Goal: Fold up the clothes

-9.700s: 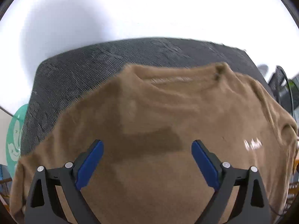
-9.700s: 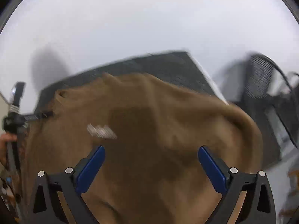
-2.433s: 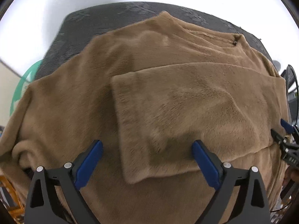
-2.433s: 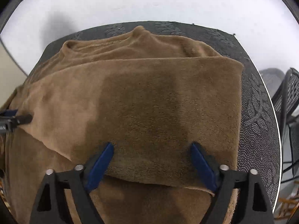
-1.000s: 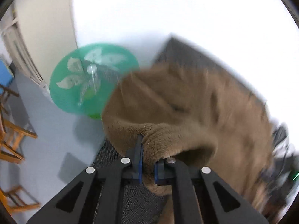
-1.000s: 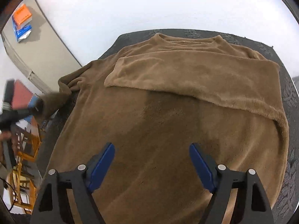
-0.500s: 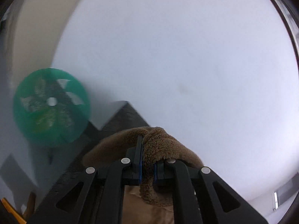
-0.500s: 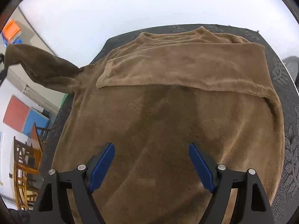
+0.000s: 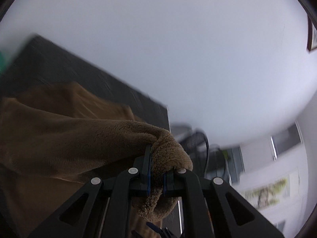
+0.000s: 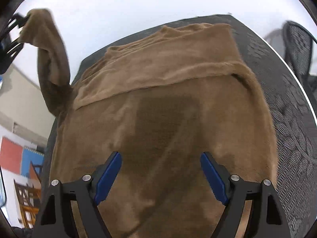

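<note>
A brown fleece sweater [image 10: 168, 103] lies spread on a dark patterned table [image 10: 293, 103]. Its right sleeve [image 10: 158, 67] is folded across the chest. My left gripper [image 9: 156, 170] is shut on the cuff of the left sleeve [image 9: 170, 150] and holds it lifted. In the right wrist view the raised sleeve [image 10: 51, 55] arcs up at the far left to the left gripper [image 10: 17, 25]. My right gripper [image 10: 160, 170] is open and empty, hovering over the sweater's lower body.
A black mesh chair [image 10: 297, 45] stands past the table's right edge. Colourful floor mats [image 10: 17, 156] and a wooden chair [image 10: 27, 200] lie to the left, below the table. A white wall is behind.
My left gripper has swung the held sleeve cuff higher and toward the right, over the sweater. My right gripper has stayed open over the sweater's body and come slightly closer.
</note>
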